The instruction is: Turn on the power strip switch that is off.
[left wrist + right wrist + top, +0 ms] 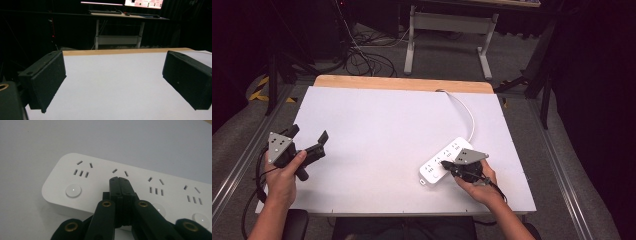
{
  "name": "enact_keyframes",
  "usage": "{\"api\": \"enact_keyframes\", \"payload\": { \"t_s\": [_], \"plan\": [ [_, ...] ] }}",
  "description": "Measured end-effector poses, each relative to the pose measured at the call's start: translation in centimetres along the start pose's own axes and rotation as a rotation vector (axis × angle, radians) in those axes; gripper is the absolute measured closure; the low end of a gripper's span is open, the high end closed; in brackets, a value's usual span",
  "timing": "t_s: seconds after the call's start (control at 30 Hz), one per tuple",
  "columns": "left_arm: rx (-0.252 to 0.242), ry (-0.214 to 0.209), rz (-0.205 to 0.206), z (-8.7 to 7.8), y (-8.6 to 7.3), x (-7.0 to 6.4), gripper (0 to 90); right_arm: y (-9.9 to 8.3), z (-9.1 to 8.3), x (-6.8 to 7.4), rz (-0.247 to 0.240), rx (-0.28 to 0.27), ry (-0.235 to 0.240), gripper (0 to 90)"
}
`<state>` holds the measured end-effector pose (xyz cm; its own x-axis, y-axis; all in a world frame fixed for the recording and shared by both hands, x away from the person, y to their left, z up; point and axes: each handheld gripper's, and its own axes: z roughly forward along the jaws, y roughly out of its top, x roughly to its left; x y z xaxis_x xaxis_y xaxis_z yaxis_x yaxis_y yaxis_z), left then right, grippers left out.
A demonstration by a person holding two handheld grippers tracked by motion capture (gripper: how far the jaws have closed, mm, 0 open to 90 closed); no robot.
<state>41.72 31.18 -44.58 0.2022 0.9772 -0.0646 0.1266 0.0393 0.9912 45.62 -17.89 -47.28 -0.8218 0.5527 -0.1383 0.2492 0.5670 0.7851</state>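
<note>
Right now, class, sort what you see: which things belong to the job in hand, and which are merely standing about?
In the job:
- power strip, white, with its cord
- right gripper, jaws together over the strip's second socket group
- table

Standing about:
- left gripper, jaws apart, held off to the side with nothing in it
- desk frame behind the table
- floor cables

My forearms are bare, no sleeves. Each black gripper, left gripper (309, 135) and right gripper (119, 180), carries a grey three-cornered plate with dark dots and trails a black cable. I see brass-coloured screw eyes along the right one's linkage, and flat rectangular pads (47, 81) on the left.
</note>
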Motion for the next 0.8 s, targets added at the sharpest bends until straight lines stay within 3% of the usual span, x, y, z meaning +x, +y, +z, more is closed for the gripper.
{"api": "enact_keyframes", "payload": {
  "t_s": [0.8],
  "plan": [
    [-0.005,0.003,-0.003,-0.12,0.01,0.06,5.5,-0.02,-0.26,0.03,0.013,0.008,-0.011,90.0]
  ]
}}
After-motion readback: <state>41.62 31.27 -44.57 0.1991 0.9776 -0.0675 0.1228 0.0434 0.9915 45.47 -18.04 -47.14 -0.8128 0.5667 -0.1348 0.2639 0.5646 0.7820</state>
